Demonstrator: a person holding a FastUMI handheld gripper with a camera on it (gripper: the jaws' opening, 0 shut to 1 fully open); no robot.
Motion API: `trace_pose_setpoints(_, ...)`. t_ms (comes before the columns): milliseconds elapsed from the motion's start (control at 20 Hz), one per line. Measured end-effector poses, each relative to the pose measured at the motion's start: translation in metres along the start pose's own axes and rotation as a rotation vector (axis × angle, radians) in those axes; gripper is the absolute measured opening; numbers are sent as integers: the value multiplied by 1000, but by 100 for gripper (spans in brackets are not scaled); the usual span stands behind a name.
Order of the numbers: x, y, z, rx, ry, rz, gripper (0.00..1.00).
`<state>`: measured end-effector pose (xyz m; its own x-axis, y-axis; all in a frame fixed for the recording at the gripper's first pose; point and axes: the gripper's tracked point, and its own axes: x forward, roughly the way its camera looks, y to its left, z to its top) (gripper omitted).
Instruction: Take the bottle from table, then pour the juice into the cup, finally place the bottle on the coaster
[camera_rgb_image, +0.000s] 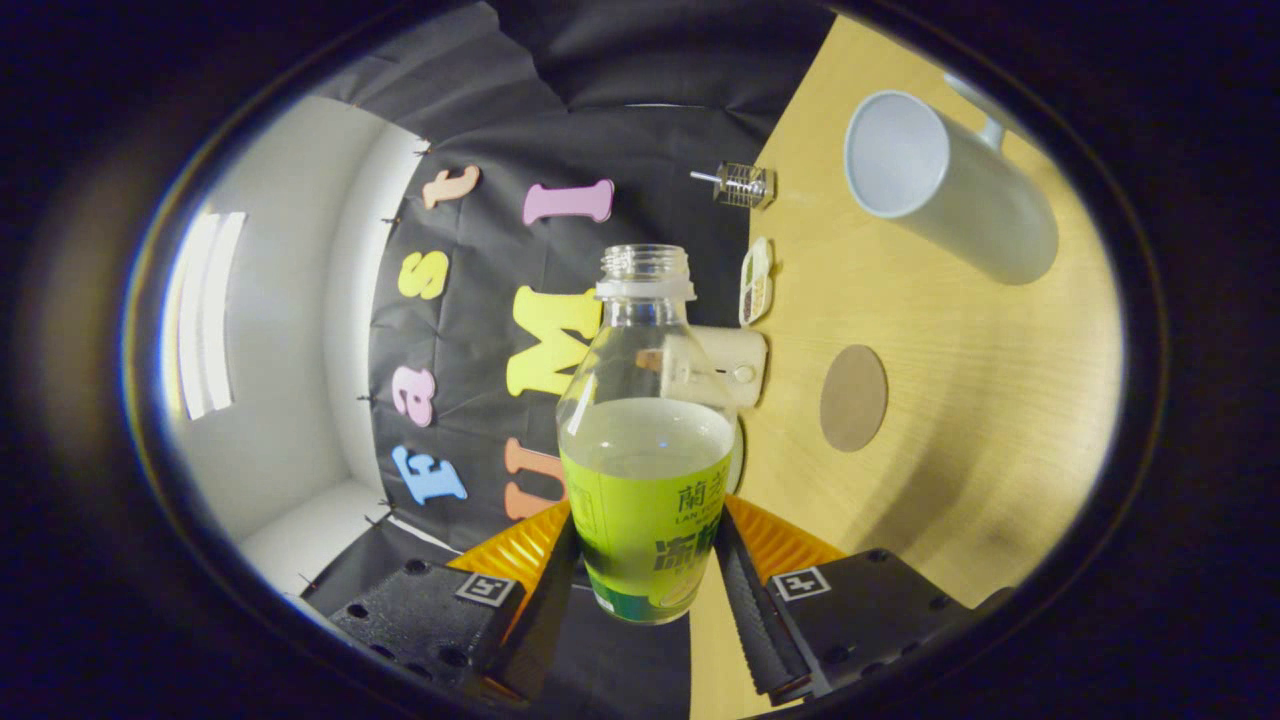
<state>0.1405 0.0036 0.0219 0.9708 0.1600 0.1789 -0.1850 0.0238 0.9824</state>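
Uncapped bottle (645, 440) clamped between gripper (645, 570) jaws

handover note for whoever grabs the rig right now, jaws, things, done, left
Gripper: jaws shut on the bottle, which is uncapped, about half full of juice and held off the table.
Cup: on the table beyond the bottle, looks empty.
Coaster: bare, between bottle and cup.
Done: bottle picked up.
Left: pour into the cup, set the bottle on the coaster.
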Motion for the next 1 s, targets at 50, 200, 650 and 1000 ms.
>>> trace_pose_setpoints(50, 0, 3, 1, 19, -5, 8, 78)
trace_pose_setpoints(200, 1, 3, 8, 81, -29, 28, 78)
trace_pose_setpoints(650, -6, 7, 23, 230, -85, 69, 78)
trace_pose_setpoints(1000, -5, 18, 41, 299, -121, 102, 78)
